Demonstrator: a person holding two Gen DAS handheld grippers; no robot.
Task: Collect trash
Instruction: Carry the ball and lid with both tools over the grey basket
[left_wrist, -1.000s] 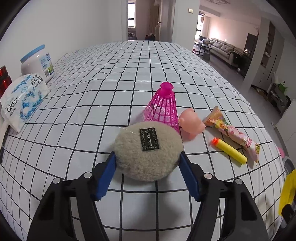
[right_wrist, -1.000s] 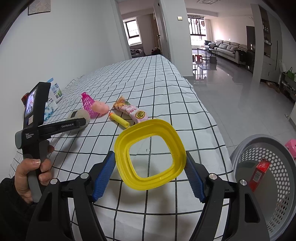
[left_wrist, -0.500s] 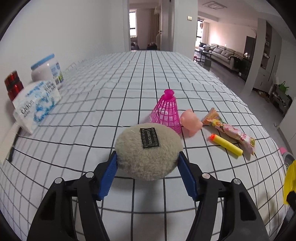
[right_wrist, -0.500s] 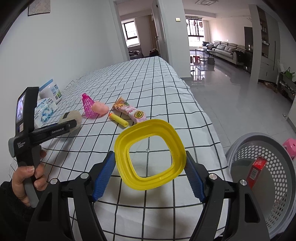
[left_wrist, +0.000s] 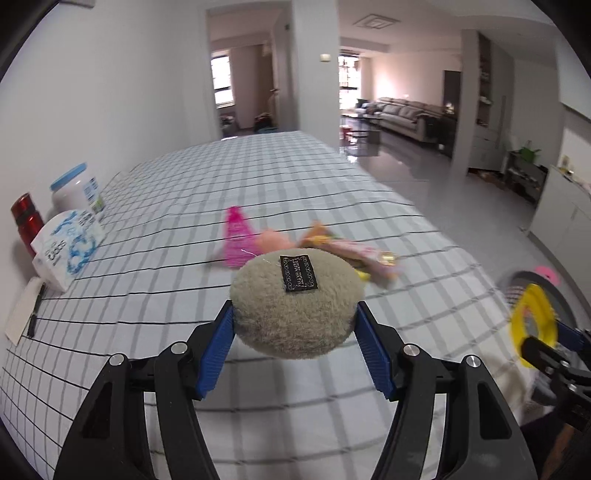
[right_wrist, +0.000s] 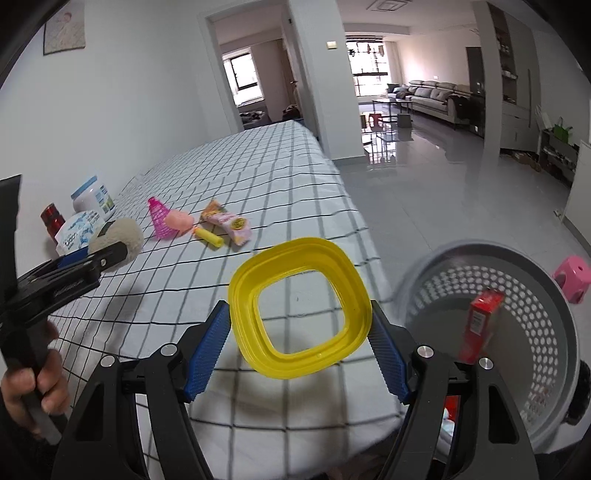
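Note:
My left gripper (left_wrist: 294, 325) is shut on a round beige fluffy pad (left_wrist: 297, 306) with a black label, held above the checked tablecloth (left_wrist: 184, 206). In the right wrist view the same pad (right_wrist: 120, 238) shows at the left in that gripper, with a hand (right_wrist: 35, 384) on its handle. My right gripper (right_wrist: 300, 328) is shut on a yellow square plastic ring (right_wrist: 299, 308), held over the table's edge beside a grey perforated basket (right_wrist: 517, 295). A red box (right_wrist: 480, 325) stands inside the basket.
On the cloth lie a pink mesh cone (right_wrist: 159, 218), a pink toy (right_wrist: 179, 221), a yellow foam dart (right_wrist: 209, 237) and a snack wrapper (right_wrist: 229, 221). A tissue pack (left_wrist: 66, 247), a white jar (left_wrist: 75, 188) and a red can (left_wrist: 26, 221) stand by the wall. A pink stool (right_wrist: 571, 275) sits on the floor.
My left gripper has lifted the fluffy pad off the cloth and carried it right, toward the basket. My right gripper has shifted right with the yellow ring, nearer the basket.

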